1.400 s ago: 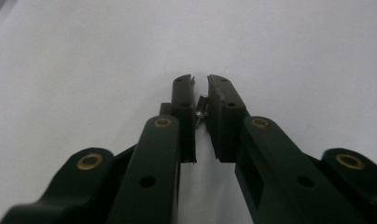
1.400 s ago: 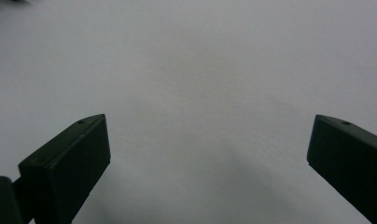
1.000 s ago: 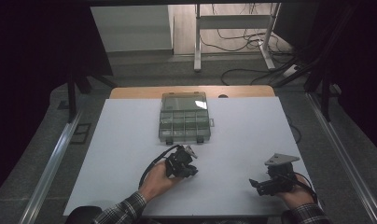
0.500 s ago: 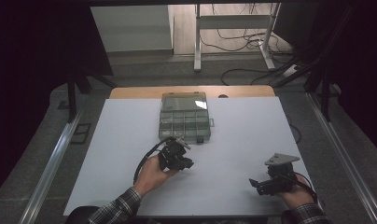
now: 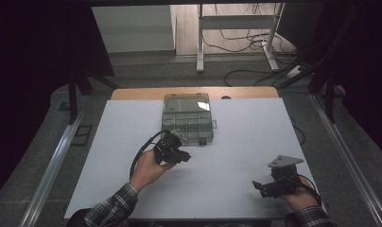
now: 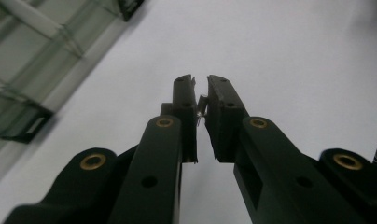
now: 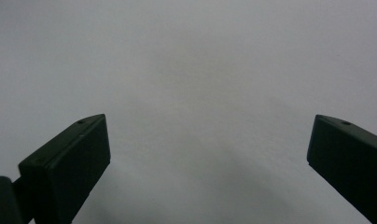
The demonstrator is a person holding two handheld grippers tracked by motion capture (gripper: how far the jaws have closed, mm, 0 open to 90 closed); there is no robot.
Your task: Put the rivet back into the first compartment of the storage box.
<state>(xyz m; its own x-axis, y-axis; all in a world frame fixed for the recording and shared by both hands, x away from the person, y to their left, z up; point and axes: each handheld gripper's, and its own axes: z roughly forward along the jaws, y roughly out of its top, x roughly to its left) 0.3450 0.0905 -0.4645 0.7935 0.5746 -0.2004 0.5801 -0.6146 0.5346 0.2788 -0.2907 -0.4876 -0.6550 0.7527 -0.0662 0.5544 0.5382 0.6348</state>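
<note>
A clear plastic compartment box (image 5: 187, 116) lies shut at the back middle of the white table (image 5: 246, 137); its edge and black latches show in the left gripper view (image 6: 32, 60). My left gripper (image 5: 182, 156) is held just in front of the box, pointing right. Its jaws (image 6: 200, 81) are nearly together, pinching a tiny grey metal piece (image 6: 202, 103) above the bare table. My right gripper (image 5: 257, 185) rests near the front right edge, pointing left. Its jaws (image 7: 207, 154) stand wide apart with only white table between them.
A wooden strip (image 5: 132, 93) runs behind the white surface. Beyond it are a metal stand (image 5: 236, 33) and floor cables (image 5: 255, 71). Metal rails (image 5: 52, 165) flank the table on both sides.
My left gripper has moved left and away from the person, closer to the box's front edge. The right gripper has stayed put.
</note>
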